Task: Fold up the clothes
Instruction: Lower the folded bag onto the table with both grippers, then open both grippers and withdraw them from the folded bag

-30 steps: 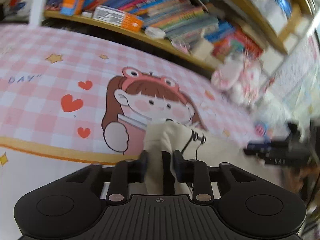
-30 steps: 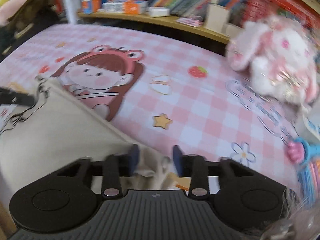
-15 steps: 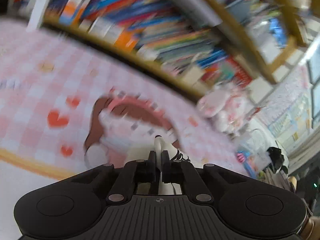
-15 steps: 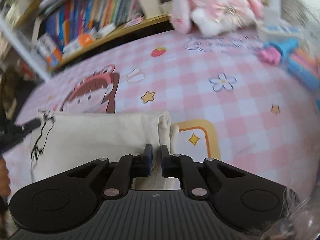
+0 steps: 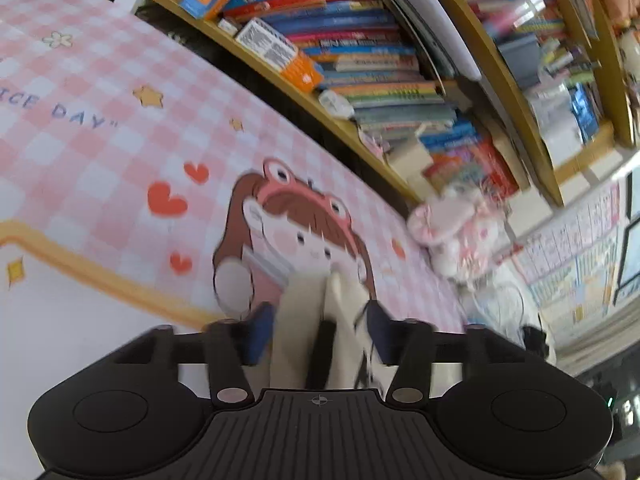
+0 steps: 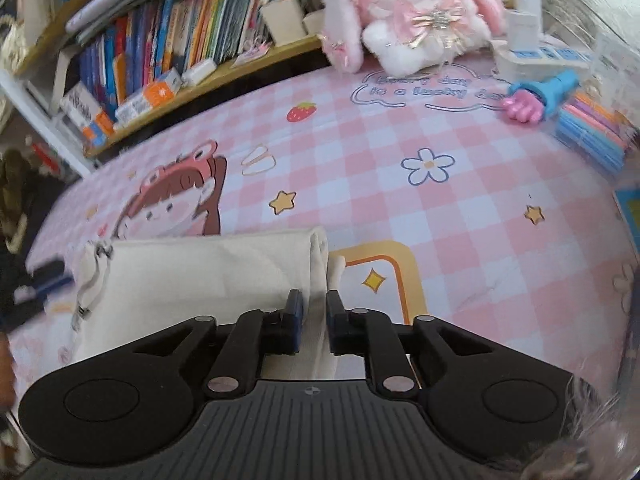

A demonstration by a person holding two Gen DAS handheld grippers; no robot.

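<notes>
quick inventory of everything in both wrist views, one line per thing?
cream garment: 1, folded, on the mat, near edge
mat: 1, pink check, cartoon girl print
plush bunny: 1, white-pink, mat's far edge
books: many, multicoloured, on the shelf behind
hand-shaped toy: 1, pink and blue, far right
left hand-held gripper: black, jaws just opening, garment between
right hand-held gripper: black, jaws just opening, garment edge between

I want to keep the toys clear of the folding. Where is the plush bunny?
In the right wrist view, the plush bunny sits at the table's far edge, against the bookshelf, well beyond the cream garment.
</notes>
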